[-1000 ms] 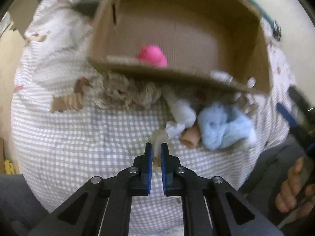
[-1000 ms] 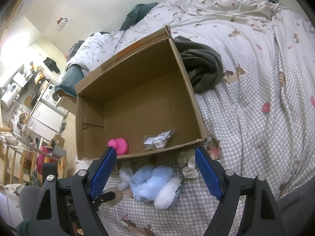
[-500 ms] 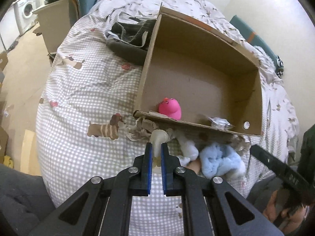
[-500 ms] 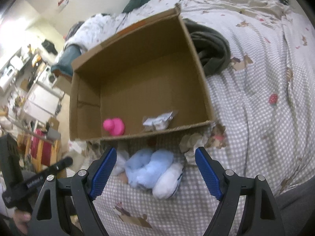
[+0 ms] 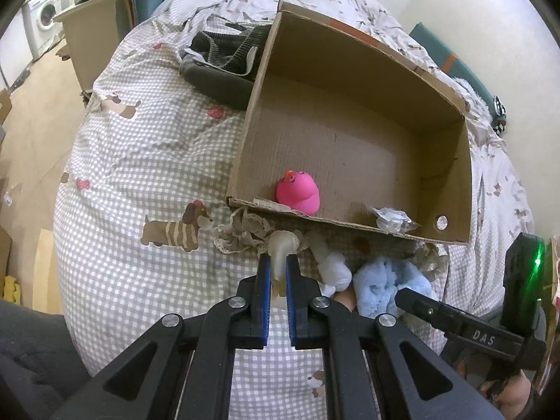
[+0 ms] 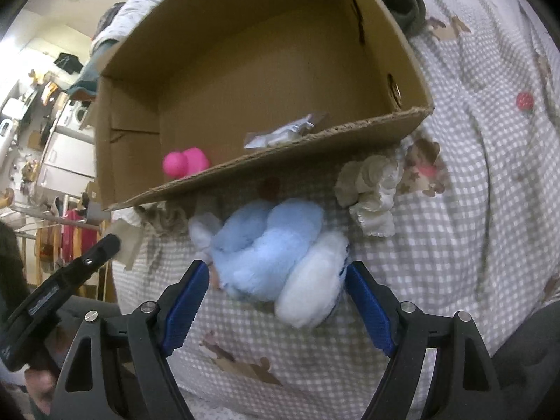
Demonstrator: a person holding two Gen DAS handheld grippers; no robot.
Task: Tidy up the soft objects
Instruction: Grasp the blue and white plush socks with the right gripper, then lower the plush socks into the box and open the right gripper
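My left gripper (image 5: 278,266) is shut on a pale translucent soft toy (image 5: 281,245) and holds it above the bed, just short of the cardboard box (image 5: 451,171). The box holds a pink rubber duck (image 5: 299,192) and a clear plastic packet (image 5: 393,218). My right gripper (image 6: 276,276) is open, its jaws either side of a light blue and white plush toy (image 6: 276,245) that lies on the bed in front of the box (image 6: 290,161). The plush also shows in the left wrist view (image 5: 388,287), beside a white soft toy (image 5: 332,262).
Beige lace cloth (image 5: 241,234) lies against the box front; a cream lace piece (image 6: 371,199) lies right of the plush. A dark grey garment (image 5: 224,66) lies left of the box. The checked bedspread (image 5: 140,161) drops to the floor at left.
My left gripper has lifted and pulled back with the pale toy, so the whole box is in view. My right gripper has come down and forward around the blue plush.
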